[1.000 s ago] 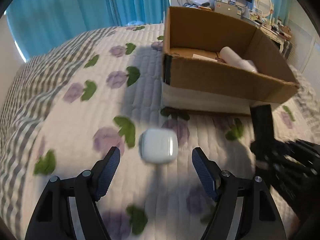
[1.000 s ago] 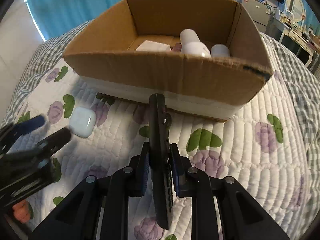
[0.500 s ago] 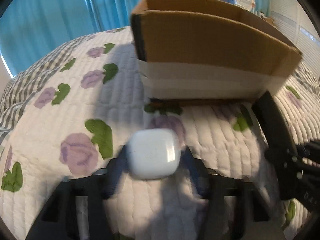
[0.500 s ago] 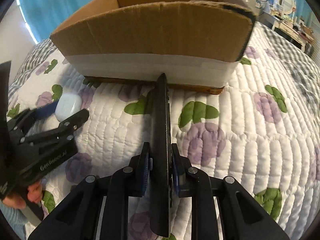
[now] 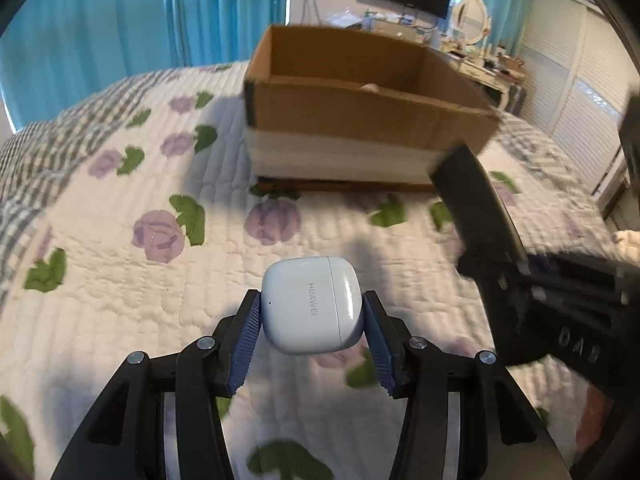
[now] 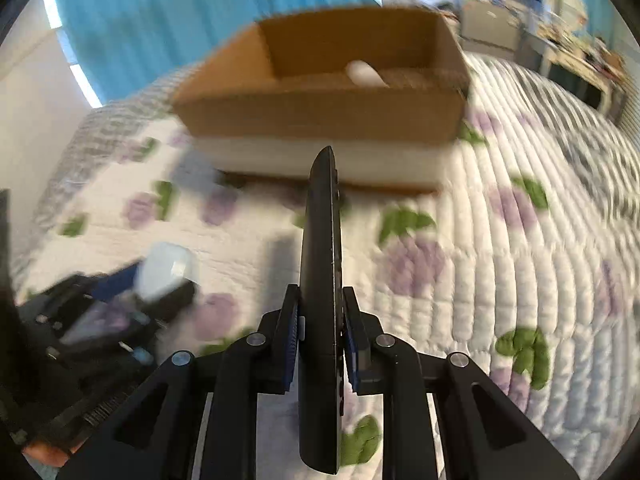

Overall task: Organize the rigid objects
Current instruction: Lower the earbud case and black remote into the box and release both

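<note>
My left gripper (image 5: 312,306) is shut on a white earbud case (image 5: 312,304) and holds it above the quilt; it also shows blurred in the right wrist view (image 6: 164,272). My right gripper (image 6: 320,320) is shut on a black remote control (image 6: 322,280), held on edge and pointing at the cardboard box (image 6: 320,108). The remote also shows at the right of the left wrist view (image 5: 472,200). The open box (image 5: 360,120) stands on the bed ahead, with a white rounded object (image 6: 364,74) inside.
The bed is covered by a white quilt (image 5: 120,280) with purple flowers and green leaves. Blue curtains (image 5: 120,20) hang behind it. A dresser with clutter (image 5: 472,56) and a wall TV stand at the back right.
My left gripper closed on the earbud case and lifted it off the quilt. My right gripper rose with the remote, so the box interior shows again.
</note>
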Action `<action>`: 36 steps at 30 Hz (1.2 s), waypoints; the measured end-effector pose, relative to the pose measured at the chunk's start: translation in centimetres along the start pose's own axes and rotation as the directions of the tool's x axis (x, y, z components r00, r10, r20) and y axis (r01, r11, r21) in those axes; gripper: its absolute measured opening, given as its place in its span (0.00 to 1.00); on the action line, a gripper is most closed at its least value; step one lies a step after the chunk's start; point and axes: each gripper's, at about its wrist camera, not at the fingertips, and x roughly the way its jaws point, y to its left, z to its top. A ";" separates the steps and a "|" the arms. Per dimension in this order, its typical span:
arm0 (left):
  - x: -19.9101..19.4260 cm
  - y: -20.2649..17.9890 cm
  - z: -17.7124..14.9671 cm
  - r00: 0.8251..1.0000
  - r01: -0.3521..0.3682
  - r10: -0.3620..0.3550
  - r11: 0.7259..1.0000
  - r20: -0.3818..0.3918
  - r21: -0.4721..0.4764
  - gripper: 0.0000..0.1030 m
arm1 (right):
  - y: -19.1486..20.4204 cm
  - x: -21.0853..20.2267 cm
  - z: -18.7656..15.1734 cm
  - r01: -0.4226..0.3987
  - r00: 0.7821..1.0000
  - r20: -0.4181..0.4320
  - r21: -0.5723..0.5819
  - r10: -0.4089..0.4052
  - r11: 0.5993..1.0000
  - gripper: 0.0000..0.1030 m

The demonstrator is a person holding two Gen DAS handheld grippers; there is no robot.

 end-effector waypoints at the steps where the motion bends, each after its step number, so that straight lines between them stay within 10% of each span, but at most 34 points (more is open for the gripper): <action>1: -0.6 -0.1 0.4 1.000 0.002 -0.002 1.000 0.002 0.007 0.50 | 0.6 -1.0 0.6 0.004 1.000 0.020 -0.023 -0.003 1.000 0.18; 17: -6.9 -0.1 13.7 0.984 0.010 -0.016 0.999 0.180 0.033 0.50 | 0.0 -8.7 12.5 0.042 0.982 0.190 -0.090 -0.025 0.995 0.18; 36: 7.6 -0.3 22.4 0.994 -0.007 0.001 0.998 0.109 0.058 0.50 | -3.9 -0.1 21.5 0.090 0.977 0.201 -0.123 -0.064 0.988 0.18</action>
